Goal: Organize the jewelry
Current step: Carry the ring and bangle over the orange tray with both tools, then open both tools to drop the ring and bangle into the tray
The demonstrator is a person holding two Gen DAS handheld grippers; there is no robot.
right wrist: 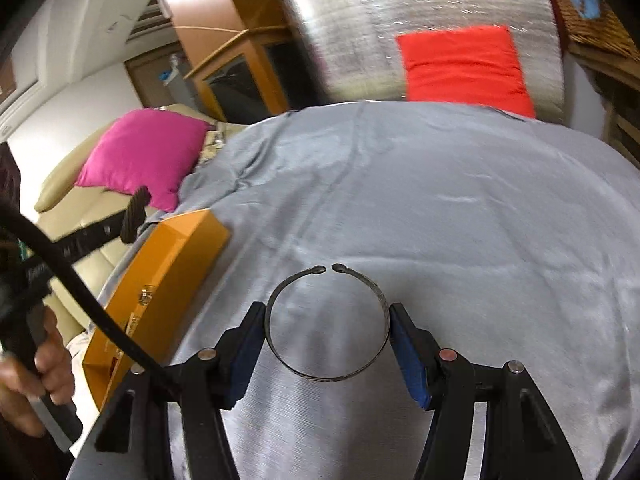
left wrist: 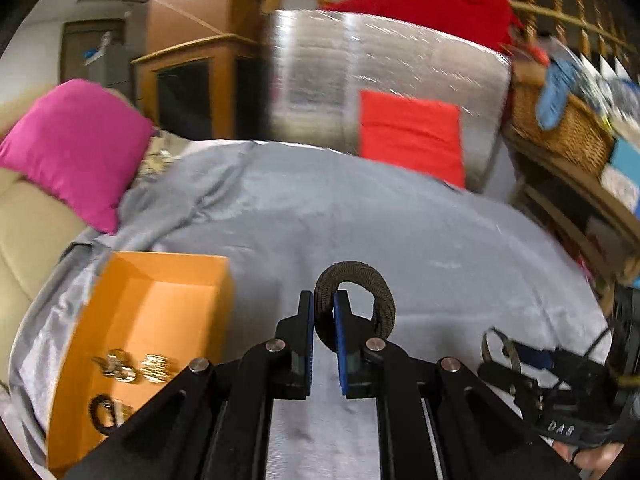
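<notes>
Left gripper [left wrist: 323, 300] pinches woven bracelet [left wrist: 356, 304]; right gripper [right wrist: 327, 312] clasps metal bangle [right wrist: 328, 324]

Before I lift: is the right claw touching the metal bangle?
Touching. The right wrist view shows both blue pads pressed against opposite sides of the metal bangle, held in the right claw.

Indoor light is moderate and warm, my 2 fisheye views bend hard into black corners, motion blur smears the silver foil panel [left wrist: 384, 76] and red cushion [right wrist: 464, 68], glare streaks the foil, the grey cloth [right wrist: 440, 208] shows a soft sheen, and shadows stay faint.
</notes>
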